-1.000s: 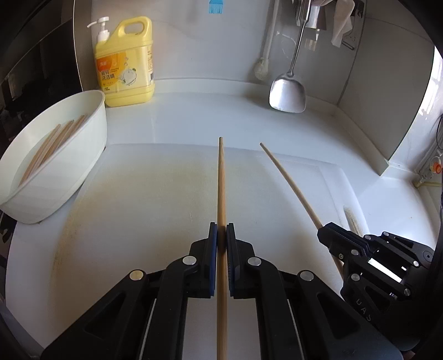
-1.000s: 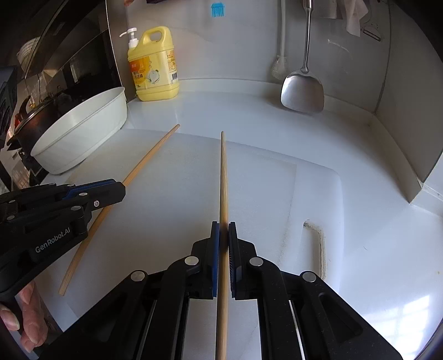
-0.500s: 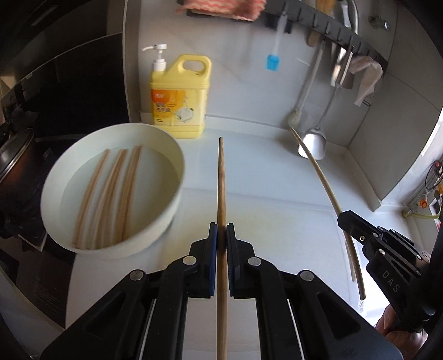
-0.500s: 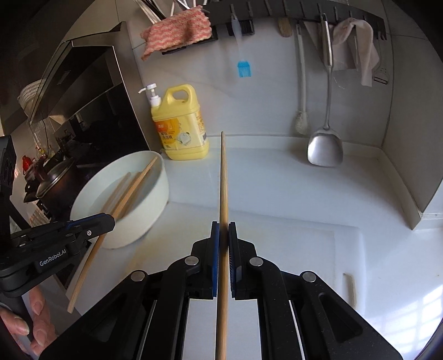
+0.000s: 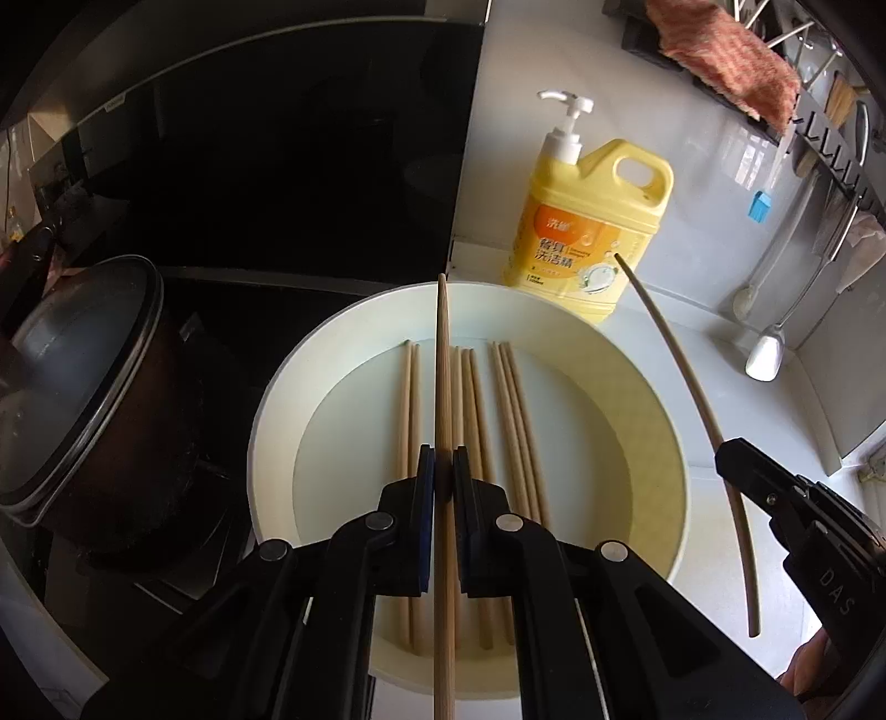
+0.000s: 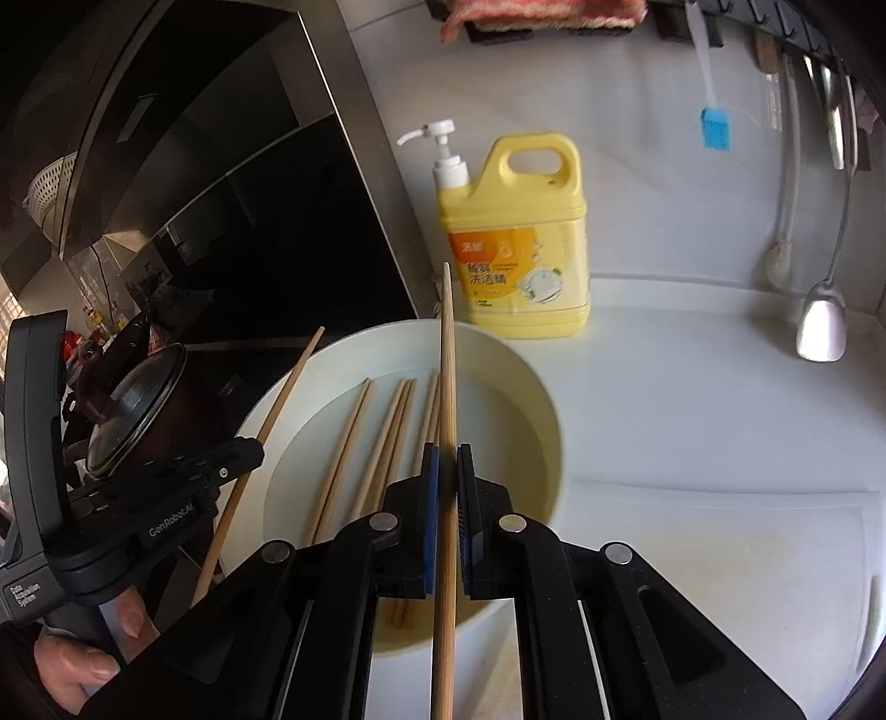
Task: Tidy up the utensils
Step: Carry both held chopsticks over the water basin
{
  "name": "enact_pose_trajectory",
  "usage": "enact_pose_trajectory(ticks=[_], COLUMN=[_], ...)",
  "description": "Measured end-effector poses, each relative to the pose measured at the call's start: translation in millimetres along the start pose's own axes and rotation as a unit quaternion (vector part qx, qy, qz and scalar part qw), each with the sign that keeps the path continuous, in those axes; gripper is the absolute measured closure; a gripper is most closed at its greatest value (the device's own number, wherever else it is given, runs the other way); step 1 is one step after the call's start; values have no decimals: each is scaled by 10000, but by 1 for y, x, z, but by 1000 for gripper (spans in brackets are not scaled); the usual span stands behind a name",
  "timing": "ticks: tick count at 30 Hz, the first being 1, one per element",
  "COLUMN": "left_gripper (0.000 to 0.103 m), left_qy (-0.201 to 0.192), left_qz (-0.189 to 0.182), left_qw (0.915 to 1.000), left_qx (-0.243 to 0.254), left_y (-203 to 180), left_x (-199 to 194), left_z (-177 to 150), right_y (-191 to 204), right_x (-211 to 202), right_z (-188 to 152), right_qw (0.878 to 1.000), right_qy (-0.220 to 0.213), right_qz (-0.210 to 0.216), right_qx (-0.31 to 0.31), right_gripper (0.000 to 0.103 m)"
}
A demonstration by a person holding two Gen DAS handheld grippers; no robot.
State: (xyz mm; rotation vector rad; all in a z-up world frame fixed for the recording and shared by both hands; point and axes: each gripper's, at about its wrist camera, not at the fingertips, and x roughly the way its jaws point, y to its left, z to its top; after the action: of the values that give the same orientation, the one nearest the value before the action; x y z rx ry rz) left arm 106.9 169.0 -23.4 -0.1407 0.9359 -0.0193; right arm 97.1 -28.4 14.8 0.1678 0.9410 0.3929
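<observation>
My left gripper (image 5: 442, 471) is shut on a wooden chopstick (image 5: 443, 365) that points forward over the white bowl (image 5: 277, 399). Several chopsticks (image 5: 515, 421) lie side by side in water inside that bowl. My right gripper (image 6: 447, 471) is shut on a second chopstick (image 6: 448, 360), held above the bowl (image 6: 531, 382) near its right side. The right gripper (image 5: 736, 471) shows at the right of the left wrist view with its chopstick (image 5: 686, 376) over the bowl's right rim. The left gripper (image 6: 243, 451) and its chopstick (image 6: 277, 399) show at the left of the right wrist view.
A yellow dish soap jug (image 5: 592, 232) with a pump stands behind the bowl. A dark pot with a glass lid (image 5: 77, 387) sits on the stove to the left. A metal spatula (image 6: 822, 321), a blue brush (image 6: 714, 127) and a cloth (image 5: 720, 50) hang on the back wall. White counter (image 6: 692, 399) extends right.
Both grippers have swung left and risen from over the white board to above the bowl, each still carrying its chopstick. The pot and stove have come into view.
</observation>
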Motion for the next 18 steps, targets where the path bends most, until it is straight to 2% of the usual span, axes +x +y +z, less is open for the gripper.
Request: enact_pose_trajectory(ticks=[7, 18], left_gripper=[96, 96], left_qy=[387, 772], left_qz=[-251, -293], left_qw=[9989, 9966], left_qx=[50, 20], left_y=[15, 25], left_x=[41, 71], left_z=[4, 0], right_y=[19, 21], right_x=[57, 106], right_z=[-5, -12], right_qw=[9978, 9914], right_qy=[582, 1196], right_qz=[2, -36], right_qx=[307, 524], right_gripper=[97, 97])
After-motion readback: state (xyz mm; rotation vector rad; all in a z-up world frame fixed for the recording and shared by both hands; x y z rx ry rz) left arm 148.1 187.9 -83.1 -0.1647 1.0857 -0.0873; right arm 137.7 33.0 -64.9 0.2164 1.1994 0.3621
